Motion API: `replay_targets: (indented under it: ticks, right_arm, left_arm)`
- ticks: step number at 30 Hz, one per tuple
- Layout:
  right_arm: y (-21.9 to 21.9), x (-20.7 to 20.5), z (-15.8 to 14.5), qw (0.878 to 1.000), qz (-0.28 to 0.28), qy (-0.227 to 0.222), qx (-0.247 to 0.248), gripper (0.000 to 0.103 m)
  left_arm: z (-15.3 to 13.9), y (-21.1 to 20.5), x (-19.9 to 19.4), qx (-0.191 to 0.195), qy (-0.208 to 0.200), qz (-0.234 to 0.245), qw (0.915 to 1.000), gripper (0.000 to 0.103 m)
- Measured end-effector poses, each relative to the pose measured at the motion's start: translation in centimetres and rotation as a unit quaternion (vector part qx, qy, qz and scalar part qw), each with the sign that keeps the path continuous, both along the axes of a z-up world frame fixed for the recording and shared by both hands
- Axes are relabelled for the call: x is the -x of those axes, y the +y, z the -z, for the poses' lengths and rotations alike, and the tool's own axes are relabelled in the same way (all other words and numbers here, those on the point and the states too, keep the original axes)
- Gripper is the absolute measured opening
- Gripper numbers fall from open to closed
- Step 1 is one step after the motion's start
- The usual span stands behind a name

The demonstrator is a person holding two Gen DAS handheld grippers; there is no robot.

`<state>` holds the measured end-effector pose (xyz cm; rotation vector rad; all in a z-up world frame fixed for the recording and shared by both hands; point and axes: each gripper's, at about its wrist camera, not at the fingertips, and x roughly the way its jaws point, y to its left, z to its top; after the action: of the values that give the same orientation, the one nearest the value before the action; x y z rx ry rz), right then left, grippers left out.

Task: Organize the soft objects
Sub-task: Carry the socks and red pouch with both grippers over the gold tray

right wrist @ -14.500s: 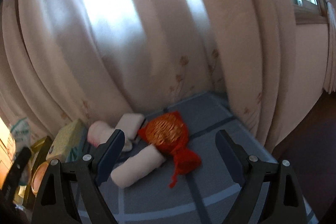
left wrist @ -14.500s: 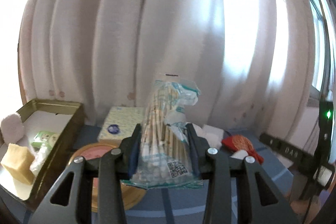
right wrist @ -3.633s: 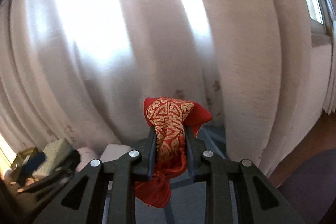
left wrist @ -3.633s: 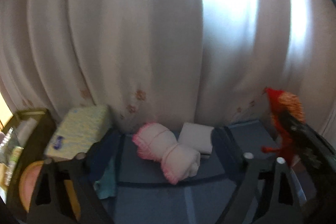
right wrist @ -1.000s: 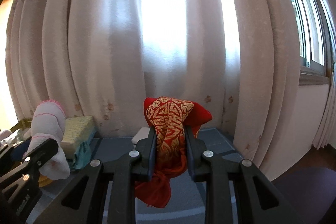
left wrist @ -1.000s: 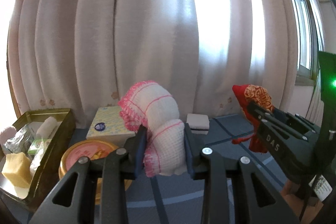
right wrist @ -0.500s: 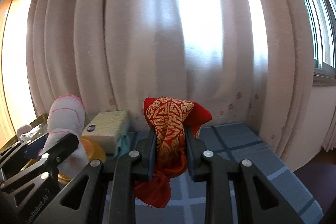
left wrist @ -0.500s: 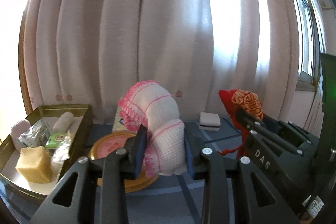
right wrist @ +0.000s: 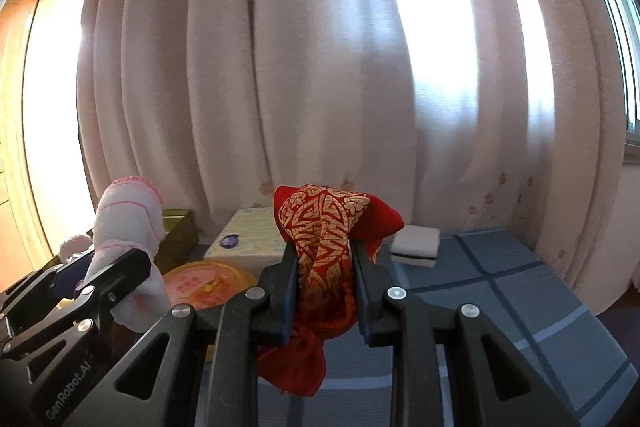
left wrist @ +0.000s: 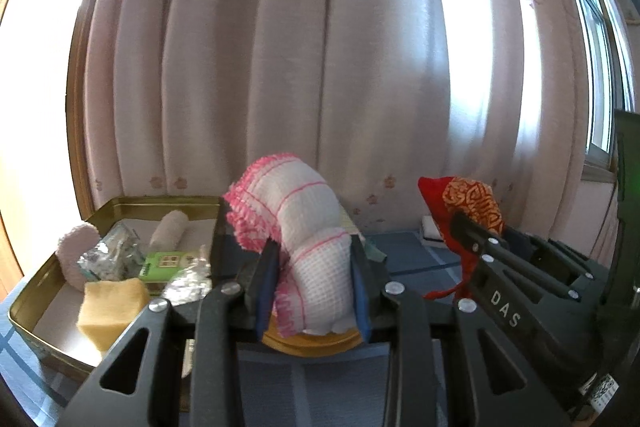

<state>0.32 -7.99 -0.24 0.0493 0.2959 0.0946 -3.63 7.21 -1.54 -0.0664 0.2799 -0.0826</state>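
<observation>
My left gripper point(left wrist: 314, 281) is shut on a rolled white towel with pink trim point(left wrist: 304, 239), held above the table just right of a gold metal tin point(left wrist: 44, 291). The tin holds a yellow sponge point(left wrist: 110, 303), a white roll point(left wrist: 170, 229), a pink puff point(left wrist: 78, 247) and plastic packets. My right gripper point(right wrist: 324, 289) is shut on a red and gold pouch point(right wrist: 324, 227), whose tail hangs below the fingers. In the left wrist view the right gripper with the pouch point(left wrist: 466, 205) shows at the right. In the right wrist view the left gripper and towel point(right wrist: 128, 223) show at the left.
A round orange lid point(right wrist: 208, 281) lies on the blue checked tablecloth point(right wrist: 500, 291), with a pale yellow tissue pack point(right wrist: 250, 237) behind it. A folded white cloth point(right wrist: 416, 245) sits near the curtain point(right wrist: 320, 67), which closes off the back. A window is at the right.
Both grippers have shifted leftward across the table with their loads. The gold tin now sits closer and larger in the left wrist view. Neither grip has changed.
</observation>
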Motion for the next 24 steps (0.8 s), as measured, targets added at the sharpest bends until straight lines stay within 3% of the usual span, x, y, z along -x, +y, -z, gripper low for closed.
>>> replay_targets:
  ticks: [24]
  right_arm:
    - [8.3, -1.2, 0.0, 0.998, -0.066, 0.015, 0.007, 0.027]
  left_arm:
    - [0.1, 7.4, 0.6, 0.000, -0.003, -0.041, 0.9992, 0.031]
